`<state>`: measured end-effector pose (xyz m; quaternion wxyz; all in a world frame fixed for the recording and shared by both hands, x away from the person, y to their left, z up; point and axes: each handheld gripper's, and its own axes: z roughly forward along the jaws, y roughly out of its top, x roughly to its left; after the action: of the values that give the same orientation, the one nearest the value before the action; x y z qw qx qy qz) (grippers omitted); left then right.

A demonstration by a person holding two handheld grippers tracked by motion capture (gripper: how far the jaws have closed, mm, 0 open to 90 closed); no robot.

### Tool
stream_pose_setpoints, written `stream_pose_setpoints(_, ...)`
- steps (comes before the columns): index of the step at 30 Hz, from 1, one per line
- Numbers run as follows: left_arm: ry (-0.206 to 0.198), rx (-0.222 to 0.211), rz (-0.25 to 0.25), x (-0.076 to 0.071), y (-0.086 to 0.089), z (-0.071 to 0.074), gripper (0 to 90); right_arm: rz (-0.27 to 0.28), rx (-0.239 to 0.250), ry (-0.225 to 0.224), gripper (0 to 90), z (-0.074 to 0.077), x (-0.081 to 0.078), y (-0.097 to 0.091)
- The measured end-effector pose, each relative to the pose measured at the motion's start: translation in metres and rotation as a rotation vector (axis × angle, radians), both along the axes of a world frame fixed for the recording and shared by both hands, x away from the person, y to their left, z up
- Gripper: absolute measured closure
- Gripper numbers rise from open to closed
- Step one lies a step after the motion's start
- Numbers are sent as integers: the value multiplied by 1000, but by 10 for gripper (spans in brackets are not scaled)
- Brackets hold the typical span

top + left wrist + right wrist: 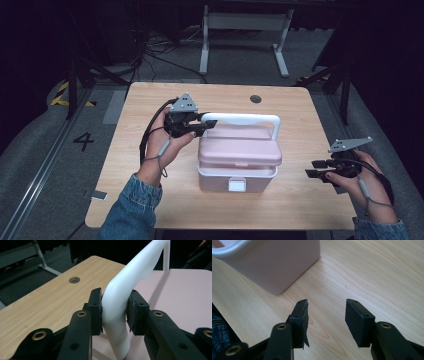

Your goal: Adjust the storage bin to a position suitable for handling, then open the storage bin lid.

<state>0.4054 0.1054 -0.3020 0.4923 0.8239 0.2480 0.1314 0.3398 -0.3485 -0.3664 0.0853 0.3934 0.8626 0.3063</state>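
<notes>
- Denim sleeves come in from the near edge of the worktop (150,100), one forearm on each side of the box (239,162).
- The right claw (316,169) hovers low over the wood near the box's right side, pads apart with nothing between them; the right gripper view shows bare boards in the gap and the box's pink corner (277,267) just ahead. It looks parked there, ready to steady the base or work the latch (237,185).
- The right hand grips from behind, wrist roughly level, jaws pointing left toward the box.
- The box sits mid-worktop, lid slightly raised and askew on the base, white latch facing the person.
- The left claw (202,125) is clamped on the white handle (117,302) at its left bend, a pad pressing each side. Holding at the corner probably gives a firm hold for lifting or tilting the lid.
- The left hand reaches in from the box's left, wrist bent, jaws pointing right.
- A round hole (255,98) sits near the far edge.
</notes>
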Motion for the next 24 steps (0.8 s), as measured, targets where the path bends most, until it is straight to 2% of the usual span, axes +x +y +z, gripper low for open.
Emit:
stream_pose_setpoints(3,4,7,1,2,-1,3,685,1,24,1,562,2,-1,1)
stream_pose_setpoints(11,2,18,8,8,-1,6,686,28,95,-31,605,9,-4,11)
stream_pose_setpoints(14,7,12,15,9,-2,7,686,29,104,-52,624,12,-4,13)
stream_pose_setpoints(16,-6,19,18,12,-2,8,686,36,126,-75,643,14,-5,16)
stream_pose_setpoints(20,-7,18,33,15,-3,9,684,56,158,-116,701,20,-5,23)
stream_pose_setpoints(23,2,8,38,16,-2,9,683,67,180,-131,734,22,-4,26)
stream_pose_setpoints(24,6,8,40,17,-2,9,683,89,211,-156,781,24,-4,32)
